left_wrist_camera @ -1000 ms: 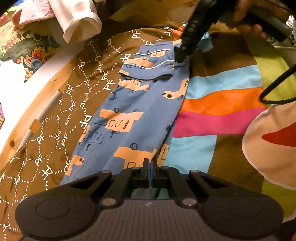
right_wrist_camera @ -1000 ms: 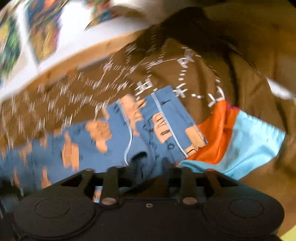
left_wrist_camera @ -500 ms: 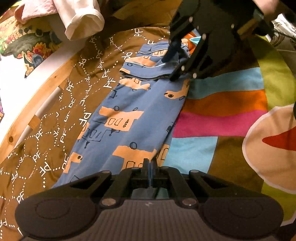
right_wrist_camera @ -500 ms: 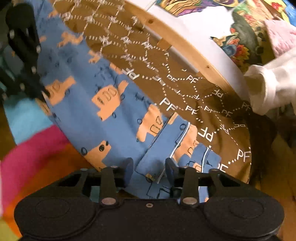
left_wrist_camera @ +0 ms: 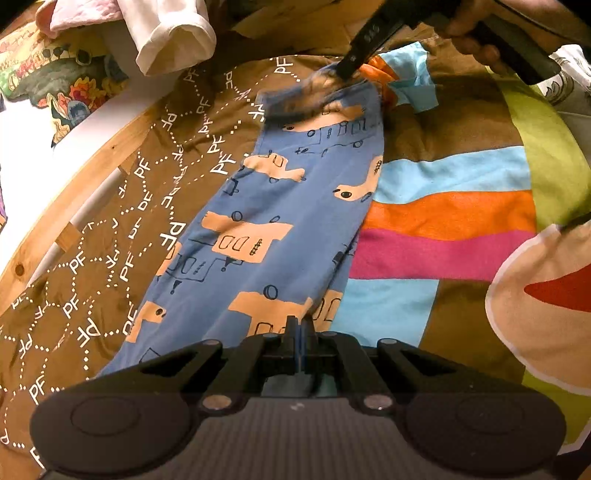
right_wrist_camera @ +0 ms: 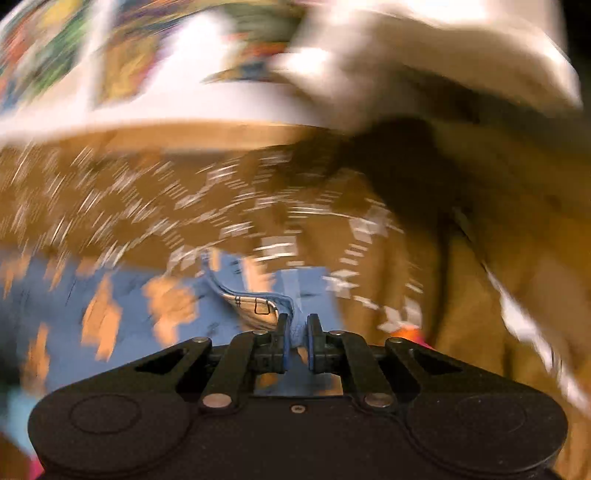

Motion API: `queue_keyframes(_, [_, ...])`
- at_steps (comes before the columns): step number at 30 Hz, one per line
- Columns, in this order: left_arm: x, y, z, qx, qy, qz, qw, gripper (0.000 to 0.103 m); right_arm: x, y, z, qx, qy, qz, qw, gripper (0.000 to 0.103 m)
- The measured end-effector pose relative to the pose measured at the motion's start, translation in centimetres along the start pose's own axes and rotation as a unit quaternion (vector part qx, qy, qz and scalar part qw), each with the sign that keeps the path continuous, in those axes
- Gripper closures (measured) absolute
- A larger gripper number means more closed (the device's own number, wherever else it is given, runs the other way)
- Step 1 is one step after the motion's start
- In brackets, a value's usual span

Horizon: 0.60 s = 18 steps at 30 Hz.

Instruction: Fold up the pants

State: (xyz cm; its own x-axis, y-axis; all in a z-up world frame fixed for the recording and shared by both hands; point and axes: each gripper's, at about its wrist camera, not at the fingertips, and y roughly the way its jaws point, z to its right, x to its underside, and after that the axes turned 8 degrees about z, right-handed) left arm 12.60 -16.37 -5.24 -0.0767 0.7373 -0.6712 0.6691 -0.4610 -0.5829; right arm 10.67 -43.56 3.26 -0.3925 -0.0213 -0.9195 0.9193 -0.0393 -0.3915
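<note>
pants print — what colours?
Blue pants with peach-orange vehicle-like shapes and dark line doodles. Clearest in the left wrist view.

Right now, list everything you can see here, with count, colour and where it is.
pants: one, blue with orange print, laid lengthwise on the brown cover, both ends pinched.
brown cover: one, brown with white dotted PF pattern, under and left of the pants.
striped blanket: one, with blue, orange, pink and green bands, right of the pants.
white garment: one, white, far left corner.
wooden rail: one, light wood, along the left edge.
left hand-held gripper: one, black, shut on the near end of the pants.
right hand-held gripper: one, black, pinching the far end; that view is blurred.
</note>
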Motion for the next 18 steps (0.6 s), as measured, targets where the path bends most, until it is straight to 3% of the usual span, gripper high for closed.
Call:
queue_keyframes(3, [-0.1,0.1,-0.1,0.002,-0.003,-0.004,1.0000,0.100,0.4,0.8,2.9,0.015,0.068,-0.019,0.997,0.093])
queue_keyframes(6, [0.1,0.1,-0.4,0.005,-0.018,-0.005,0.9998,0.093,1.2,0.8,3.6,0.037,0.066,-0.020,0.997,0.083])
queue_keyframes(8, [0.2,-0.2,-0.8,0.003,-0.029,-0.005,0.9996,0.081,1.3,0.5,4.0,0.053,0.069,-0.010,0.996,0.071])
queue_keyframes(9, [0.3,-0.5,-1.1,0.001,-0.035,-0.004,0.9994,0.070,1.2,0.4,4.0,0.056,0.067,-0.005,0.996,0.065])
queue_keyframes(12, [0.8,-1.8,-2.6,0.008,-0.076,-0.001,0.9971,0.055,1.0,-0.2,3.3,0.050,0.029,0.023,0.998,0.058])
queue_keyframes(15, [1.8,-3.0,-4.5,-0.013,-0.117,-0.008,0.9931,0.054,1.0,-0.3,2.0,0.015,-0.009,0.043,0.999,0.058])
queue_keyframes(18, [3.6,-3.1,-6.8,-0.056,-0.154,-0.044,0.9855,0.054,1.3,0.8,0.2,-0.011,-0.057,0.031,0.998,0.058])
